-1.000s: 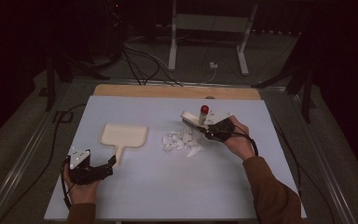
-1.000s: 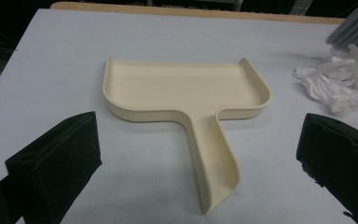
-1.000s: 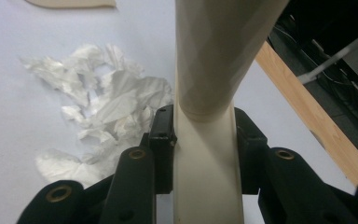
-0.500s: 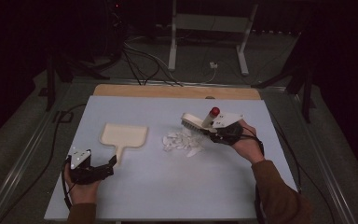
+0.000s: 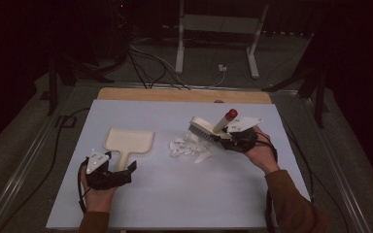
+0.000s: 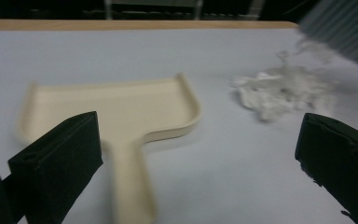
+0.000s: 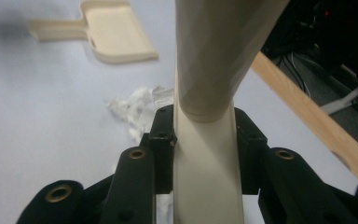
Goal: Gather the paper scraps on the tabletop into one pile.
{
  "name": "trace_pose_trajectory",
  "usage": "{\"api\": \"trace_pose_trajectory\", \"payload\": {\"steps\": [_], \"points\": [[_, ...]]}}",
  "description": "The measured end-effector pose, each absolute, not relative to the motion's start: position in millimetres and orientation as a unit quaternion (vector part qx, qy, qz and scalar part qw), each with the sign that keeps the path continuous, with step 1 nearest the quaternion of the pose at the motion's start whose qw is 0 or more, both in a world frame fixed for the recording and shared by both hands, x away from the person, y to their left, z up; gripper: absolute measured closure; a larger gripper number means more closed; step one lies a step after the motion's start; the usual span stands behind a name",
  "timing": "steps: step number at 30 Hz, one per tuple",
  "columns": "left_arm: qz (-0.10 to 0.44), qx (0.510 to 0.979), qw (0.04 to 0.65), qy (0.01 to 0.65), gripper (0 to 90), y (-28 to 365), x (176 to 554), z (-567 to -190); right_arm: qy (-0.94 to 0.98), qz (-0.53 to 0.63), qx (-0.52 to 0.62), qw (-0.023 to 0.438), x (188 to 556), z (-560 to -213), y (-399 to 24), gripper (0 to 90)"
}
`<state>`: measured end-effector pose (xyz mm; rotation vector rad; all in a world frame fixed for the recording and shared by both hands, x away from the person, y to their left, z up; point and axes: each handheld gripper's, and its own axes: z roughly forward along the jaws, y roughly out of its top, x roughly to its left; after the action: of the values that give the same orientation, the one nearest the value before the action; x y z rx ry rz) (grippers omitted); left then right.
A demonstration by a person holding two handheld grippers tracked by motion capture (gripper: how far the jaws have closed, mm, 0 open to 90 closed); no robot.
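Your right gripper [image 5: 227,137] pinches the cream brush [image 5: 209,130] above the paper scraps [image 5: 188,147] mid-tabletop; your left gripper [image 5: 126,171], jaws spread, straddles the dustpan [image 5: 128,142] handle near the front-left corner.

No readable text or label shows anywhere.

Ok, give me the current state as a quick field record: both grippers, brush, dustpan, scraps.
left gripper: open, jaws either side of the dustpan handle, not gripping it
right gripper: shut on the brush
brush: cream with a red-tipped handle, bristles at the right edge of the scraps
dustpan: cream, flat on the table, left of the scraps, handle toward the person
paper scraps: white crumpled pile mid-table, between dustpan and brush
table: pale blue top, wooden strip along the far edge
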<state>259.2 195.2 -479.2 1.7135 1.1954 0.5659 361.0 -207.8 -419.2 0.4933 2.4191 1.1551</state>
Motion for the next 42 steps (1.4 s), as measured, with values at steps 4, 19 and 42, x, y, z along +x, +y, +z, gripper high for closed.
{"api": "trace_pose_trajectory", "payload": {"steps": [4, 19, 42], "points": [[0.224, 0.713, 0.468, 0.471, 1.2, 183.5, 260.9, -480.2, 0.879, 0.393, 0.178, 0.205, 359.9, -426.2, -202.1, 66.7], [0.225, 0.702, 0.467, 0.488, 1.2, 194.7, 260.9, -484.2, 0.86, 0.368, 0.288, 0.205, 373.8, -435.3, -223.5, 66.7], [0.248, 0.679, 0.459, 0.517, 1.3, 222.0, 260.0, -483.1, 0.813, 0.346, 0.433, 0.177, 409.7, -458.8, -234.4, 58.4]]}}
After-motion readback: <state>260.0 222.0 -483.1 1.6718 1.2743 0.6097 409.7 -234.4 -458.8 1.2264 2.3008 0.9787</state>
